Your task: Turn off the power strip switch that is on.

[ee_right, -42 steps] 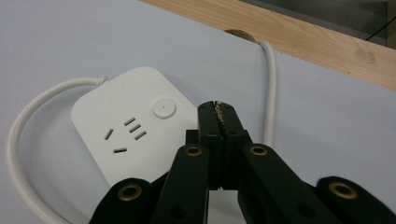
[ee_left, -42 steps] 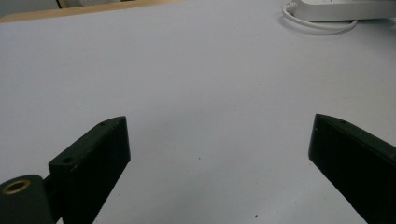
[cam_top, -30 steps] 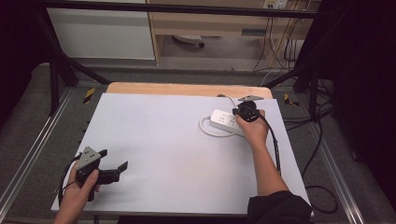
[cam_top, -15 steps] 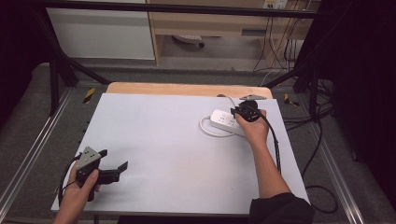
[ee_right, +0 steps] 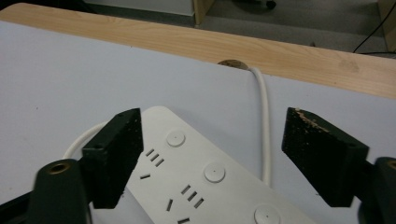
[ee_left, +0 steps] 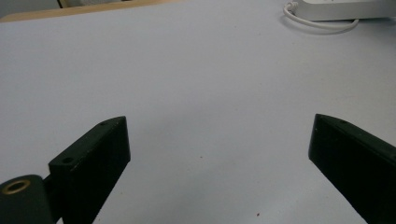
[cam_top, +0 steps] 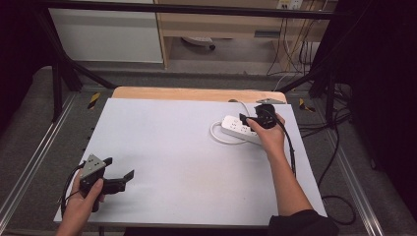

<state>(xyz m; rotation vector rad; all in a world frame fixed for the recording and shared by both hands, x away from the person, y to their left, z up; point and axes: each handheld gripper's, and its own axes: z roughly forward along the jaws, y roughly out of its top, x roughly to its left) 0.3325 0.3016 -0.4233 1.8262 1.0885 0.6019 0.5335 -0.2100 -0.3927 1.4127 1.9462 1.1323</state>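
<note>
A white power strip [cam_top: 237, 127] lies at the table's far right with its white cable [cam_top: 216, 133] looped beside it. In the right gripper view the power strip [ee_right: 205, 182] shows sockets and round buttons, and its cable [ee_right: 264, 121] runs to a hole at the wooden edge. My right gripper [cam_top: 248, 119] hovers over the strip, jaws wide open on either side of it, nothing held. My left gripper [cam_top: 124, 177] rests near the front left corner, open and empty. The left gripper view has the power strip [ee_left: 341, 8] far off at the top right.
The white table top [cam_top: 167, 142] has a wooden strip [cam_top: 196, 94] along its far edge. Black cables [cam_top: 339, 147] hang off the right side. Metal frame rails [cam_top: 29, 162] flank the table on the floor.
My right gripper has shifted slightly left over the power strip. The left gripper has stayed in place.
</note>
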